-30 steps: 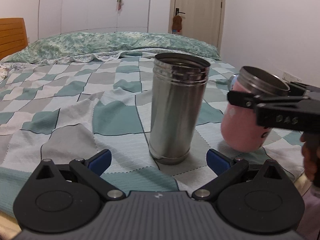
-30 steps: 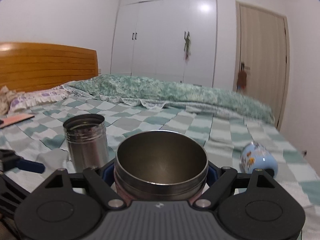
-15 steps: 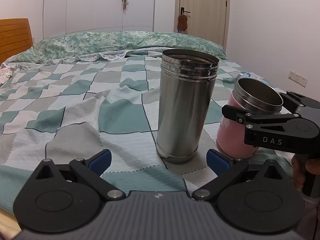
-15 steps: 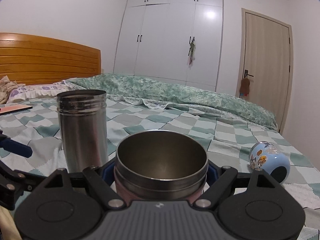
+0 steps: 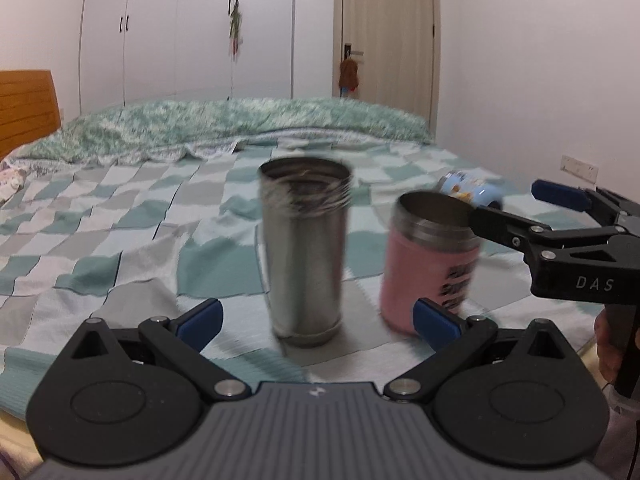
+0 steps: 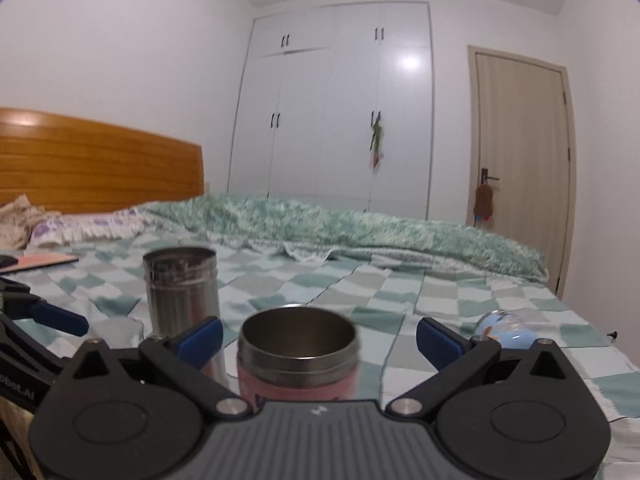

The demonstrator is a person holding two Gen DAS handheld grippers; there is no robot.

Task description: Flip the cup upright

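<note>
**Blue cup lies on its side, off to the right of both open grippers**

Fingers of the right gripper (image 6: 319,340) stand spread wide, their blue pads clear on both sides of the pink cup (image 6: 298,364), which stands upright on the bed (image 6: 460,292) with its steel mouth facing up. Nothing is clamped: there is bedspread visible between each pad and the cup wall. The left gripper (image 5: 316,318) is likewise parted and holds nothing; the tall steel tumbler (image 5: 305,252) stands upright ahead of it, between the lines of its two fingers but beyond their tips.

With those two vessels already on their bases, the one left to turn appears to be the blue cup (image 6: 506,326). It lies on its side on the checked bedspread, to the right of the right gripper's fingers and somewhat beyond them, well apart from the pink cup. In the left wrist view the same blue cup (image 5: 470,192) shows behind the pink cup (image 5: 430,264) and the right gripper (image 5: 520,216), partly hidden. Its long axis looks roughly level with the bed and running across the right camera's view; which end is the mouth I cannot tell through the blur.

My judgement is that the right hand is clearly the nearer one. The left would have to cross over both standing cups and the other tool. The coming move would be a swing rightward and forward, and the soft bedding may let the rounded cup roll as the pads close.
</note>
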